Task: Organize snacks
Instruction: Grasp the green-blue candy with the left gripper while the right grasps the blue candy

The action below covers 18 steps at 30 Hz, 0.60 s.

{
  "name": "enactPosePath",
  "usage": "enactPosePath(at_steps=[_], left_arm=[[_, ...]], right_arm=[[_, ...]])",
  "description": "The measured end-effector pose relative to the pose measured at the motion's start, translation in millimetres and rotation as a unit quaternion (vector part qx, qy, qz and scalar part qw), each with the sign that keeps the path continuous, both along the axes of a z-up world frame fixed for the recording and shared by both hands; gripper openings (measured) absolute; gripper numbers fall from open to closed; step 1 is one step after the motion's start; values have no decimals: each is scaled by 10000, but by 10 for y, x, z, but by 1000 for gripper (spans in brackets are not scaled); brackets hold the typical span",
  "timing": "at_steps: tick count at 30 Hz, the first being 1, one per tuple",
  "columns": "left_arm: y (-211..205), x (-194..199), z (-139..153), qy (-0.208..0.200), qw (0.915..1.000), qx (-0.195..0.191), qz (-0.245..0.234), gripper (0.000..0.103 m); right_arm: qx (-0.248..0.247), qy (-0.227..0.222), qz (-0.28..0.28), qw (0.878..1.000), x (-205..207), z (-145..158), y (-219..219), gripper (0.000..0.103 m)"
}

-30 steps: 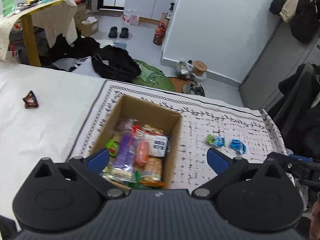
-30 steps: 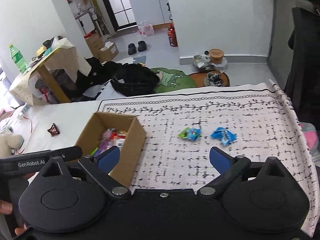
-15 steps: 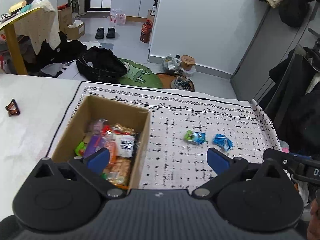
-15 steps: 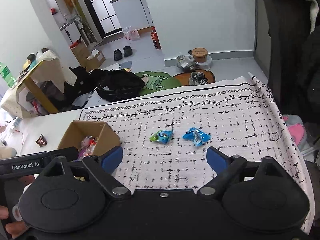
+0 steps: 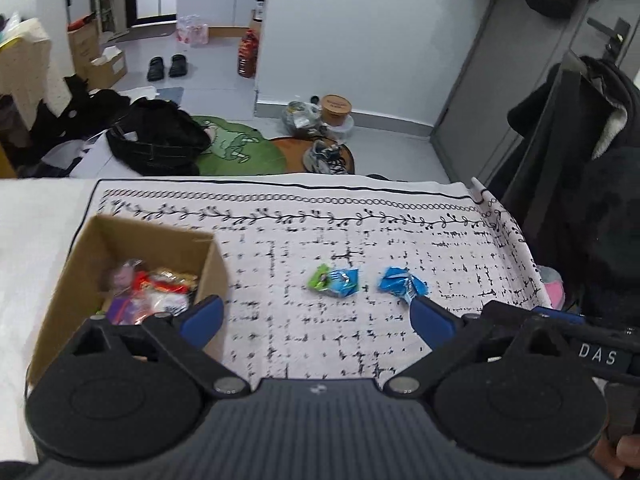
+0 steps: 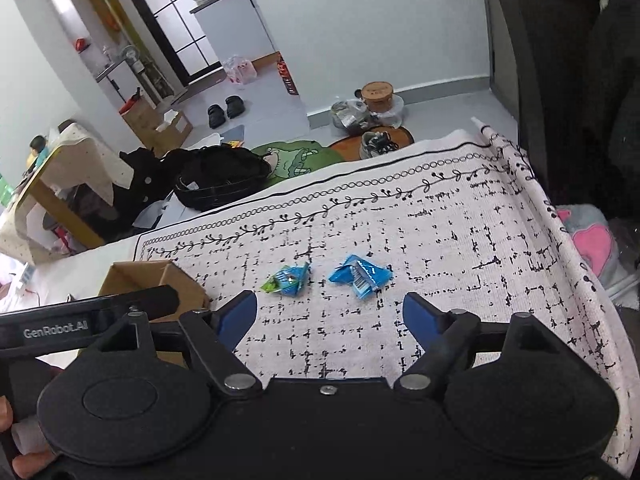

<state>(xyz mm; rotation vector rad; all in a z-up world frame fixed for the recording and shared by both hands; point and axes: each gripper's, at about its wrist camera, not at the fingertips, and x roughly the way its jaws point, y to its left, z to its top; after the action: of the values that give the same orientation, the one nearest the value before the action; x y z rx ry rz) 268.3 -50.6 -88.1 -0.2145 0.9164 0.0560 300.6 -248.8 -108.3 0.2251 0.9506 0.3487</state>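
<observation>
Approach step: right gripper (image 6: 330, 318), jaws just narrowing with nothing between, faces crumpled blue snack wrapper (image 6: 359, 274) at 12 o'clock; left gripper (image 5: 316, 318) spread, empty. Next: descend, straddle, pinch, then carry to brown cardboard box (image 5: 132, 240).

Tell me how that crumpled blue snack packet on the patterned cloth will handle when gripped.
The blue snack packet looks crumpled and thin, so it will probably flex and feel light. Its glossy film may slip between the pads. Lying flat on the patterned cloth, it seems unlikely to roll.
</observation>
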Motion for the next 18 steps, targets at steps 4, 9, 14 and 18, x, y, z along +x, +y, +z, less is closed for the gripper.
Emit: enactPosePath(at_steps=[4, 9, 14, 18], left_arm=[[-104, 181, -124, 109, 9999, 9, -71, 92], [-114, 398, -330, 261, 9996, -121, -11, 80], [-93, 616, -543, 446, 9988, -215, 25, 70], [-117, 773, -695, 650, 9972, -372, 21, 63]], right_arm=[[49, 94, -116, 9999, 116, -116, -49, 77], [25, 206, -124, 9997, 292, -298, -67, 72], [84, 318, -166, 9993, 455, -489, -72, 69], [78, 494, -142, 9986, 574, -699, -55, 60]])
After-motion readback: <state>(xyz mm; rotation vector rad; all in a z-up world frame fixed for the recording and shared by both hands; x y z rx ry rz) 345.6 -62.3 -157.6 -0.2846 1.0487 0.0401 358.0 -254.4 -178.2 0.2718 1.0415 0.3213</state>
